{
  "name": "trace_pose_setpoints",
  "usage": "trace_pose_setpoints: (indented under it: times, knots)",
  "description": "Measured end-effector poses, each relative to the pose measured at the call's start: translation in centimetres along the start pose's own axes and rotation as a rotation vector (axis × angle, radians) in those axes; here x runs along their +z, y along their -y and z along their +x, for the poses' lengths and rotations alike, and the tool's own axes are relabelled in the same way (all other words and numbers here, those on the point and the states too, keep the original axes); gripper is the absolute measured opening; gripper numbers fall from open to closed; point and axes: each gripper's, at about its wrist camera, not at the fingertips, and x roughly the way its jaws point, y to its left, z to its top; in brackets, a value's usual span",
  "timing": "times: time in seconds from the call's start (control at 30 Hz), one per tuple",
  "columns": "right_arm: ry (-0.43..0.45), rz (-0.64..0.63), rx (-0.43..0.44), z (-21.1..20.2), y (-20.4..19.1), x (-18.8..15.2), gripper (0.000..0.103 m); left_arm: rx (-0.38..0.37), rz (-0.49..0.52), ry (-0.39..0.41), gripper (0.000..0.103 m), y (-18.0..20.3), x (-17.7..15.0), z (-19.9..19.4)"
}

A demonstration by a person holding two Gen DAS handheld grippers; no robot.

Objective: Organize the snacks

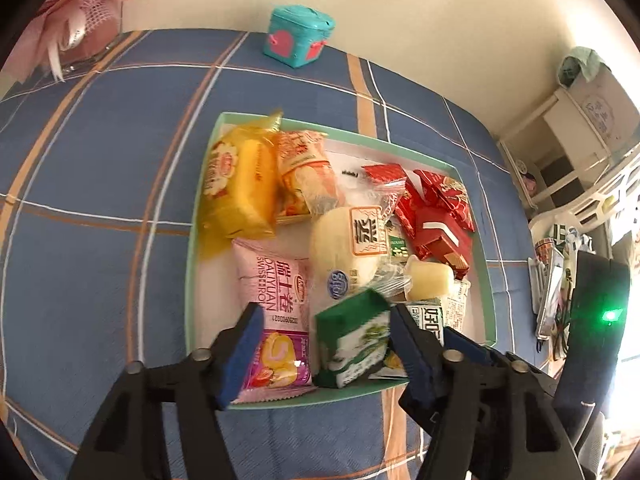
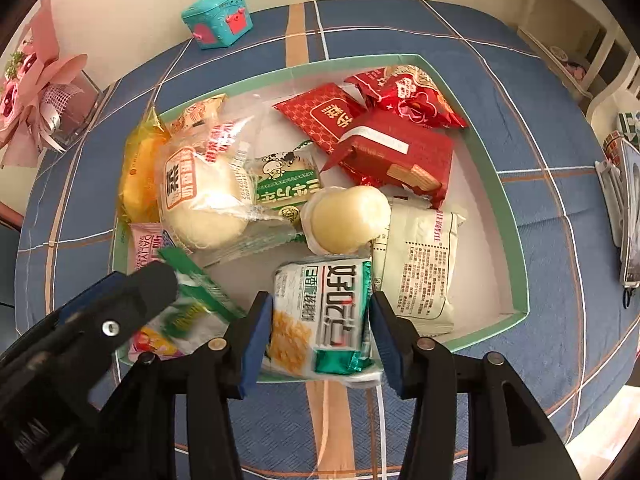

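A mint-green tray (image 1: pixel 191 264) (image 2: pixel 516 216) on the blue checked cloth holds several wrapped snacks. My left gripper (image 1: pixel 326 354) hangs open over the tray's near end. A blurred green-and-white snack pack (image 1: pixel 352 340) lies loose between its fingers, over a pink Swiss-roll pack (image 1: pixel 276 308). The left gripper's dark finger (image 2: pixel 132 300) also shows in the right wrist view, above that pack (image 2: pixel 192 304). My right gripper (image 2: pixel 320 340) has a green-and-white cracker pack (image 2: pixel 320 316) (image 1: pixel 428 316) between its blue pads, which touch both its sides, over the tray's near rim.
In the tray lie a yellow cake pack (image 1: pixel 240 184), a white bun (image 2: pixel 200 200), red packs (image 2: pixel 396 152) and a cream pack (image 2: pixel 420 264). A teal box (image 2: pixel 218 22) and a pink bouquet (image 2: pixel 36 92) stand at the far edge. Shelves (image 1: pixel 580 152) are at the right.
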Motion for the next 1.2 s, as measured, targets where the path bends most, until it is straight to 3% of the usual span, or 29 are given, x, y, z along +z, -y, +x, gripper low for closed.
trace_pose_setpoints:
  times: [0.07,0.17,0.23,0.27,0.4,0.7,1.07,1.2]
  knots:
    - [0.006,0.003,-0.007,-0.2,0.1,-0.3,0.066,0.059,0.011,0.022,0.083,-0.3,-0.2,-0.7]
    - [0.019,-0.001,-0.013,-0.8,-0.1,-0.8,0.069,0.155,0.025,0.059,0.096,-1.3,-0.6,-2.1]
    - [0.034,-0.005,-0.028,-1.2,-0.4,-1.3,0.080,0.223,0.038,0.096,0.103,-2.0,-1.0,-3.1]
    - [0.039,-0.005,-0.033,-1.5,-0.5,-1.7,0.088,0.256,0.044,0.124,0.103,-2.4,-1.3,-3.8]
    - [0.057,-0.009,0.003,-2.3,-1.1,-3.1,0.089,0.333,0.042,0.158,0.103,-4.2,-2.3,-5.3]
    - [0.102,-0.048,0.023,-4.6,-3.1,-5.7,0.089,0.355,-0.015,0.145,0.103,-6.5,-4.1,-6.5]
    - [0.143,-0.042,0.018,-5.2,-3.0,-5.3,0.089,0.474,-0.031,0.135,0.103,-6.7,-4.4,-6.9]
    - [0.152,-0.050,0.015,-5.5,-3.2,-5.3,0.089,0.468,-0.032,0.122,0.103,-6.8,-4.2,-6.7]
